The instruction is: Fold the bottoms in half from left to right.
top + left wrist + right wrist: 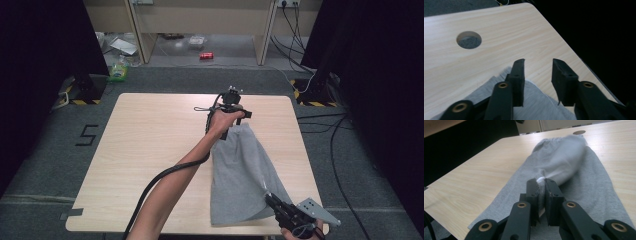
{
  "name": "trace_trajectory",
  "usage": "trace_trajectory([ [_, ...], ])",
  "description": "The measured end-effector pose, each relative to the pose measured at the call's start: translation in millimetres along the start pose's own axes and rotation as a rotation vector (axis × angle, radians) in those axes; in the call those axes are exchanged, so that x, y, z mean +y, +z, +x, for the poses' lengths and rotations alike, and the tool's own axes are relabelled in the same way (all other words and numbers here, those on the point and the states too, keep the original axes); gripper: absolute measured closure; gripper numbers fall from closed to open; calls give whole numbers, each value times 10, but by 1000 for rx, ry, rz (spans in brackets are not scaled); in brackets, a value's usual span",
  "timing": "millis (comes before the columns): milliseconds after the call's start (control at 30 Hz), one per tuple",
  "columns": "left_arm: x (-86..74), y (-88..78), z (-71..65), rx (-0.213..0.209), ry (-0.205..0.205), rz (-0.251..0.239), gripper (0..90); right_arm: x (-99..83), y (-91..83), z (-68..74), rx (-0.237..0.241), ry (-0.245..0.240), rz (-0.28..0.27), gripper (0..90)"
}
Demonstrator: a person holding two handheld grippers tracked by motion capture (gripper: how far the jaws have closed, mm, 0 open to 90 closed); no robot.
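Note:
A grey garment (240,175) lies lengthwise on the right half of the wooden table (150,150). My left gripper (244,116) is at the garment's far end. In the left gripper view that gripper (537,67) stands open just above the cloth's edge (536,100), with only bare wood showing between its fingers. Near the table's front edge, my right gripper (267,196) is at the garment's near right part. In the right gripper view it (541,181) is shut on a raised fold of the grey garment (579,177), which stretches away from the jaws.
A round cable hole (469,40) is cut into the table near its far edge, beside the left gripper. The table's right edge (574,53) runs close to that gripper. Cables and black stands (320,85) are on the floor around the table.

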State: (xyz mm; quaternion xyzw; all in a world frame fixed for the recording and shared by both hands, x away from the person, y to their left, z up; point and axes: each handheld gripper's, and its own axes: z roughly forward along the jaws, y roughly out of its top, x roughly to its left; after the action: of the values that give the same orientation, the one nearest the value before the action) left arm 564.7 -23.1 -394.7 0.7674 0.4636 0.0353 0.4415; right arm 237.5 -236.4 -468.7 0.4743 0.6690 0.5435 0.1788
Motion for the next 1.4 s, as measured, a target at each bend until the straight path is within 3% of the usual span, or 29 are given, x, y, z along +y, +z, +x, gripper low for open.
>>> trace_trajectory([
  [133, -3, -113, 127, 31, 10, 6, 574, -7, -14, -43, -9, 12, 0, 829],
  [367, -120, -305, 451, 57, -12, 18, 558, -10, -54, -132, -45, 26, 8, 829],
  [633, -299, -436, 794, 88, -52, 44, 531, -46, -196, -250, -115, 23, 4, 832],
  [733, -360, -458, 875, 99, -46, 60, 526, -79, -254, -323, -148, 16, 18, 832],
  [867, -439, -454, 951, 115, -44, 85, 504, -164, -240, -432, -152, 38, 77, 814],
  [967, -500, -447, 980, 107, -35, 105, 490, -156, -200, -446, -169, 35, 95, 724],
  [1133, -560, -449, 1015, 111, -27, 119, 478, -53, -192, -494, -192, 53, 52, 595],
  [1300, -598, -487, 1006, 115, -15, 116, 466, 161, 69, -556, -180, -11, 105, 550],
  [1400, -612, -517, 1019, 124, -14, 116, 454, 283, 290, -627, -154, -22, 143, 551],
])
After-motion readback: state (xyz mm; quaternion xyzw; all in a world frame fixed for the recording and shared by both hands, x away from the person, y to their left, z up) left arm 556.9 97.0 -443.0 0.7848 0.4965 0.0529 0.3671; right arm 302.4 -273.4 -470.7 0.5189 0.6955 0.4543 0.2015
